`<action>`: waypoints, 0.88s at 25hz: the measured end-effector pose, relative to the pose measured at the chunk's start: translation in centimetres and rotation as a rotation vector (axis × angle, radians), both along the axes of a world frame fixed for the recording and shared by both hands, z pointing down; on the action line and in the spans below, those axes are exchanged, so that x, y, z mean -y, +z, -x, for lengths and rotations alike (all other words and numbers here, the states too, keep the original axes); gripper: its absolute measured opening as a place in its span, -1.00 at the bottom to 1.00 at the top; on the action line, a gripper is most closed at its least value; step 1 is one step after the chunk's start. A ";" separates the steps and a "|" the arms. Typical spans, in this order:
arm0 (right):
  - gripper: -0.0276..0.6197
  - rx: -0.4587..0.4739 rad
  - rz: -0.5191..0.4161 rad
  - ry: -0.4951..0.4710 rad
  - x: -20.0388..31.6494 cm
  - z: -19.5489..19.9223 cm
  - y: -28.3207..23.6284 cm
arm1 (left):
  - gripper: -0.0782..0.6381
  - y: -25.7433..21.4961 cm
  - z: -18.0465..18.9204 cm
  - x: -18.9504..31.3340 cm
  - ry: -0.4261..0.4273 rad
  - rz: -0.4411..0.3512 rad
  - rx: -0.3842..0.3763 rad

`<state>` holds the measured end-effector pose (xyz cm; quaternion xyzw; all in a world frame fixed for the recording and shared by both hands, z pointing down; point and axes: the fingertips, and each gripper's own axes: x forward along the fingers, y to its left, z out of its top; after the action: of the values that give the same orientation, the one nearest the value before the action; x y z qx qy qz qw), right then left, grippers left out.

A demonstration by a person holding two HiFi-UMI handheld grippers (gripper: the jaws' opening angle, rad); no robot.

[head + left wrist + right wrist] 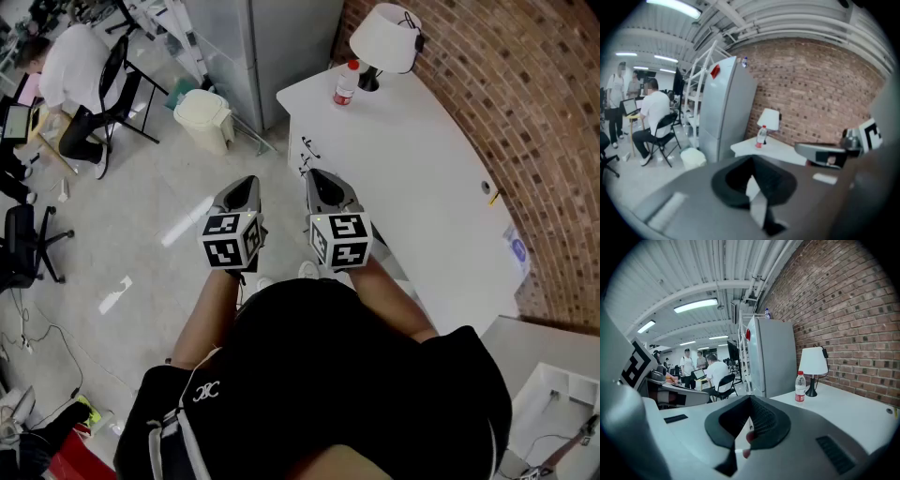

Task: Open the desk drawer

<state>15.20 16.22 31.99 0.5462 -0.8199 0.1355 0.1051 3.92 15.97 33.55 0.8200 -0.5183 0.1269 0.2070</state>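
You face the white desk (422, 178) with both grippers empty.
Your left gripper (246, 190) and right gripper (321, 183) are clenched on nothing, near the drawer handles (308, 147).

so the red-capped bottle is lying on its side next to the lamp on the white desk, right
Not lying on its side: the bottle stands upright next to the lamp on the white desk. The right gripper view shows it clearly.
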 end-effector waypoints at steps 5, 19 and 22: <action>-0.94 0.001 0.000 0.004 0.2 0.1 -0.1 | -0.79 0.2 0.2 0.1 0.005 0.007 -0.002; -0.94 -0.018 -0.003 0.044 0.6 2.1 0.1 | -0.79 1.0 2.6 0.4 0.034 0.026 -0.034; -0.94 -0.019 -0.001 0.076 0.3 2.5 0.3 | -0.79 1.4 3.4 0.3 0.047 0.033 -0.049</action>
<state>12.75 15.94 32.29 0.5784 -0.7975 0.1340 0.1074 0.55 15.63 34.92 0.8314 -0.4913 0.1199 0.2302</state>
